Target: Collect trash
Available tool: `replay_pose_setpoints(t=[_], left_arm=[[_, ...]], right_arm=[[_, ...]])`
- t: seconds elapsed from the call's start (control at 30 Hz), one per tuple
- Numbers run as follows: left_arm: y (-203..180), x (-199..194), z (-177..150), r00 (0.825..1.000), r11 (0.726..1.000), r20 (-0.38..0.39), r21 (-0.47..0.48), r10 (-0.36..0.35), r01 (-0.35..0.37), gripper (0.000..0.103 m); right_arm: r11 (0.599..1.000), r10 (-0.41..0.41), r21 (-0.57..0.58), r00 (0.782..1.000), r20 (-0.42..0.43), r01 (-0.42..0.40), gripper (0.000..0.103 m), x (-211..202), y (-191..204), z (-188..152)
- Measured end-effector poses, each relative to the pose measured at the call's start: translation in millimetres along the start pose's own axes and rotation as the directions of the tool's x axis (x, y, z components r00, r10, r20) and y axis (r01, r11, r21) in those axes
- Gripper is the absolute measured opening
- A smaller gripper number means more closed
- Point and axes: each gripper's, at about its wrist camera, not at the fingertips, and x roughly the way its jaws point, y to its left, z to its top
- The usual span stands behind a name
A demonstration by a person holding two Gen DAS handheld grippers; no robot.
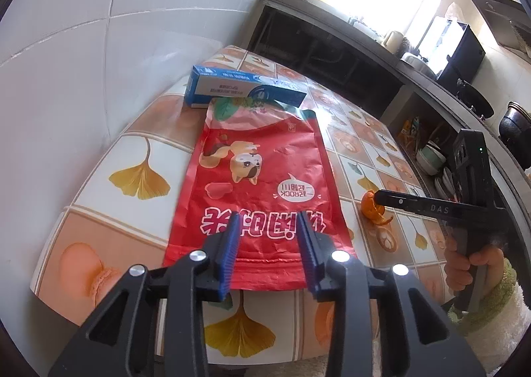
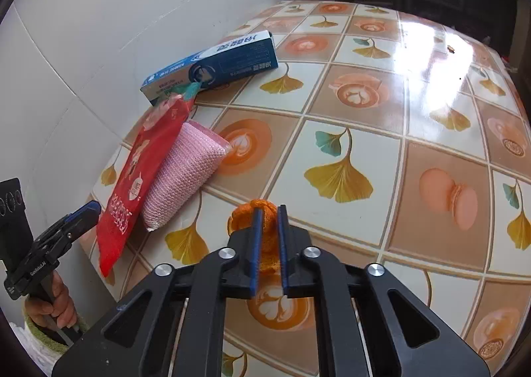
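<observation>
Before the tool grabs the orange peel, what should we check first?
1. Orange peel sits between the right tool's blue pads: ok.
2. Pads pressing the peel: not ok; a gap shows on both sides.
3. Nothing else between the pads: ok; the pink sponge lies apart, to the left.
4. Left tool out of the way: ok; it hangs open over the red bag.
5. Peel free of the table: cannot tell; its underside is hidden.
</observation>
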Motion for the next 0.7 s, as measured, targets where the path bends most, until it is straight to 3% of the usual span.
replay_pose_setpoints(t=[0.07,0.17,0.37,0.57,0.7], left_arm=[[-0.9,-3.2,0.9,1.0,1.0,0.018,0.005,-0.012,0.012,0.042],[-2.6,-5.4,2.1,0.999,0.999,0.036,0.015,-0.031,0.031,0.046],[-11.1,-7.2,2.5,0.996,0.997,0.051,0.045,-0.072,0.069,0.053],[-30.3,-10.0,-1.2,0.992,0.985,0.042,0.133,-0.116,0.11,0.067],[-56.7,-7.9,-10.3,0.995,0.958,0.038,0.276,-0.089,0.075,0.074]], right_arm=[[1.0,0.018,0.009,1.0,0.024,-0.018,0.031,-8.2,-2.4,-0.5],[0.999,0.032,0.025,0.999,0.04,-0.033,0.038,-16.3,-7.7,-0.8],[0.999,0.039,0.033,0.999,-0.019,-0.038,0.038,1.4,-10.9,-4.2],[1.0,-0.018,-0.01,0.998,-0.056,0.017,0.015,13.8,0.7,-8.5],[0.997,-0.063,-0.044,0.997,-0.046,0.061,0.012,13.7,8.0,-12.2]])
